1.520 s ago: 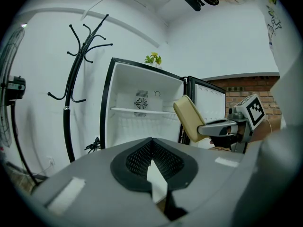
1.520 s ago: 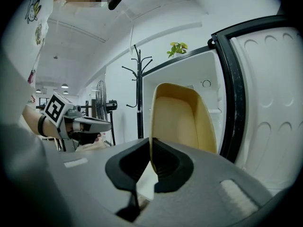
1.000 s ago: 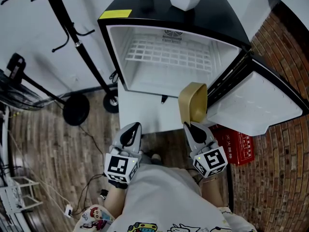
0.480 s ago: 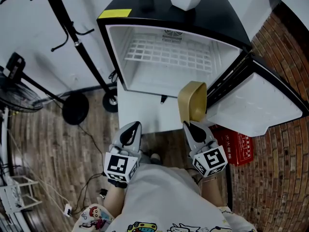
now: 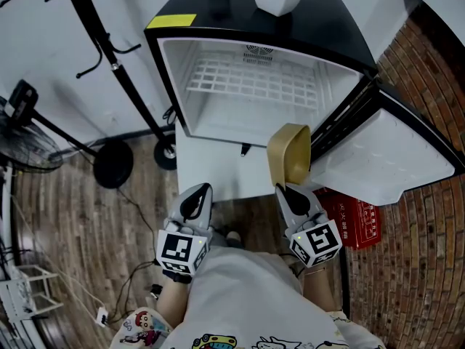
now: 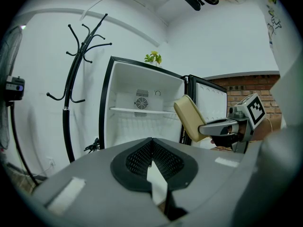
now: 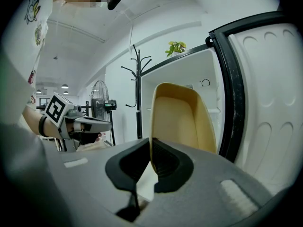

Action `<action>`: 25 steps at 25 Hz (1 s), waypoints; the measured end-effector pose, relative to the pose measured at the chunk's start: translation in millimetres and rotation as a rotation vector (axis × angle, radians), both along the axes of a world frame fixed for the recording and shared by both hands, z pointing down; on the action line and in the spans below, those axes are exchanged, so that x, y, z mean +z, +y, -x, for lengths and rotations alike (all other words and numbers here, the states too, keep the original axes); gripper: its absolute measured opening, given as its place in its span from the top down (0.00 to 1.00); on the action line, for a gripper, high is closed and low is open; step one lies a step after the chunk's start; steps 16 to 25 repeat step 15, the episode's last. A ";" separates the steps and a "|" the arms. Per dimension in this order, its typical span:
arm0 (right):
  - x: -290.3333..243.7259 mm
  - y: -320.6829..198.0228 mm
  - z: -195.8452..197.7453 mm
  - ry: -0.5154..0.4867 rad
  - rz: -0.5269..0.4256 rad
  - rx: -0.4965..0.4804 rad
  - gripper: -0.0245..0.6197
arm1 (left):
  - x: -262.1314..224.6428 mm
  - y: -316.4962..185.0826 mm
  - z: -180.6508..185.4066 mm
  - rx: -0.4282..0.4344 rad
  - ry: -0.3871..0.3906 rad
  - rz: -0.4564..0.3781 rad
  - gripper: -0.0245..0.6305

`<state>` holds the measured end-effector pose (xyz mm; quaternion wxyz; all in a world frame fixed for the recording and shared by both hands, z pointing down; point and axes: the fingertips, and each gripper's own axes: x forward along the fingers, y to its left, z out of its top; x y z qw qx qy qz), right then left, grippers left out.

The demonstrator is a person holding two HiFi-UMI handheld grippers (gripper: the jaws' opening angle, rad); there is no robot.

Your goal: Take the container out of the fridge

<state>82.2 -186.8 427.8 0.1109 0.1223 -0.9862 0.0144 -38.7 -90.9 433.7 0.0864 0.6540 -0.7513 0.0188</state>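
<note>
Nothing has moved in the last second: right gripper (image 5: 285,188) stays clamped on the container (image 5: 289,153) rim at 12 o'clock, outside the fridge (image 5: 330,29); left gripper (image 5: 197,197) closed, empty. Removal looks complete.

Fridge (image 5: 168,86) cavity, upper centre of head view: front fully open. Wire shelf (image 5: 254,82) spans it; there is passable room above and below the shelf.

Door (image 5: 392,151) swung wide toward right of frame; its inner liner walls off that side.

Container (image 5: 289,155), clamped by its rim in right gripper (image 5: 285,188), sits before the cavity's lower right corner, just beside the door's hinge edge. Passage is narrowed there.

Left half of opening is unobstructed ahead of left gripper (image 5: 203,188), jaws together.

Coat rack (image 5: 116,57) stands near the fridge's left wall, with fan (image 5: 22,122) further left.

Red box (image 5: 356,220) lies on the floor at lower right, below the door.
</note>
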 end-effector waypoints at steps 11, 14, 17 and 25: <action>1.6 1.4 -1.7 0.004 -0.003 0.005 0.95 | -1.4 1.8 0.7 -0.005 0.004 0.000 0.96; 3.0 2.2 -1.5 0.007 -0.001 0.006 0.95 | -0.1 2.5 1.2 -0.005 0.004 0.002 0.96; 3.4 2.5 -1.3 0.008 0.000 0.007 0.95 | 1.0 2.8 1.4 -0.004 0.003 0.001 0.96; 3.4 2.5 -1.3 0.008 0.000 0.007 0.95 | 1.0 2.8 1.4 -0.004 0.003 0.001 0.96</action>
